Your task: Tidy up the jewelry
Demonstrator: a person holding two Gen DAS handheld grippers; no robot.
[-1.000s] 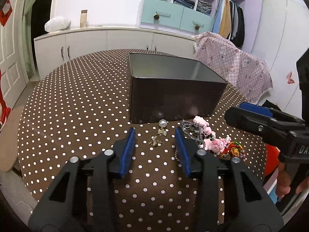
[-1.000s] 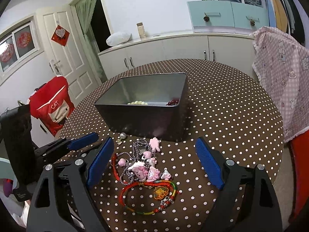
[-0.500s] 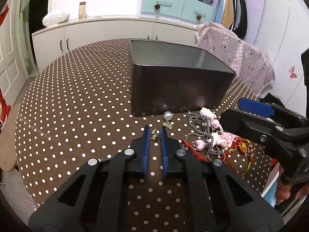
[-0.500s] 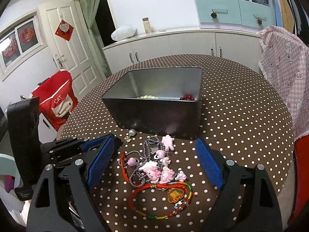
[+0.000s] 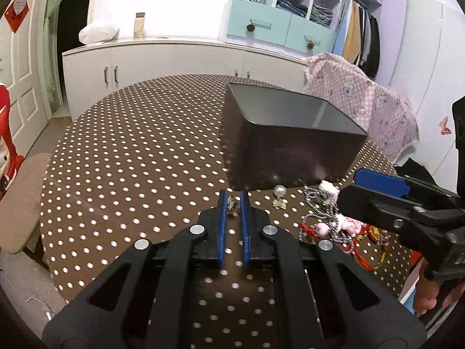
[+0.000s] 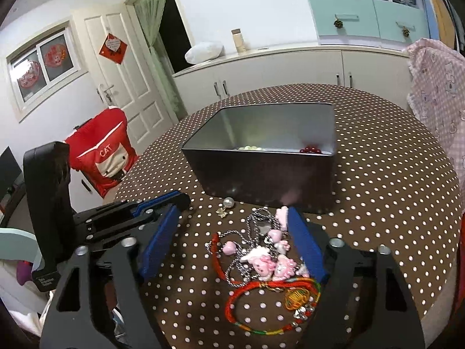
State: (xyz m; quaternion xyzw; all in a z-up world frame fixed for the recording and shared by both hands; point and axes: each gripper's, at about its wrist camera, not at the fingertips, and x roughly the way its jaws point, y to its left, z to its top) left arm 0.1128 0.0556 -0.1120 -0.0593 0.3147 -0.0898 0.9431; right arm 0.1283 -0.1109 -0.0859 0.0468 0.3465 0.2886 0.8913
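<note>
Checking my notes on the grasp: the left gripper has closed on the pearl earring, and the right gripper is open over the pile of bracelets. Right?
Not quite. In the left wrist view the left gripper is shut on the small gold charm; the pearl earring lies free on the table by the tin box. The right gripper is indeed open over the pile of bracelets.

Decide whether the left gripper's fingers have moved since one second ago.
Yes. The left gripper has closed its fingers on a small gold charm and carried it leftward, away from the pearl earring lying by the tin.

Bright, even indoor light, soft shadows, heavy fisheye bend w/ black vignette at corners, slight motion blur in left view
</note>
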